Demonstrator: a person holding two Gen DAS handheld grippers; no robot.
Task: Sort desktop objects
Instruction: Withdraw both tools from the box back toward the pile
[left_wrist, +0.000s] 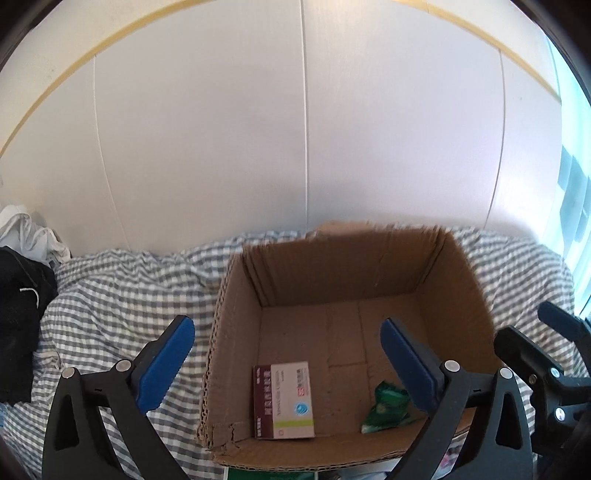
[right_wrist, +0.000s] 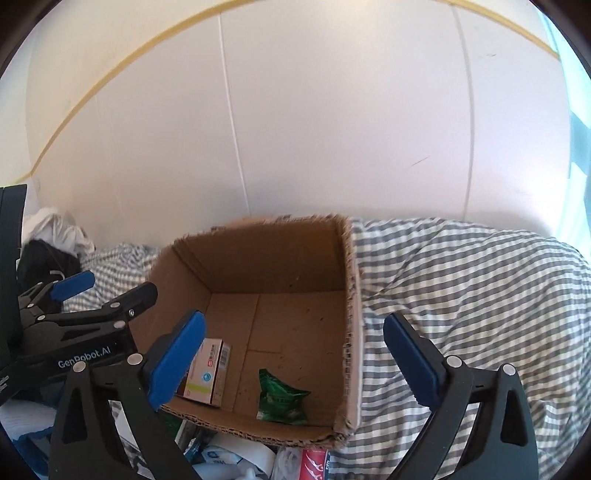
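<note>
Hovering over the cardboard box (left_wrist: 332, 288), we hold both tools empty: the left gripper (left_wrist: 286, 363) stands spread wide with nothing between its blue pads, and the right gripper (right_wrist: 293, 362) is spread just as wide. Inside the box lie a medicine carton (left_wrist: 283, 400) toward its left wall and a green packet (right_wrist: 280, 400) near the front. We judge the next pick comes from the clutter at the box's near side, so we should draw back clear of the rim before dipping. That clutter (right_wrist: 236, 461) is cut off at the frame's bottom edge, and its items are hard to identify.
</note>
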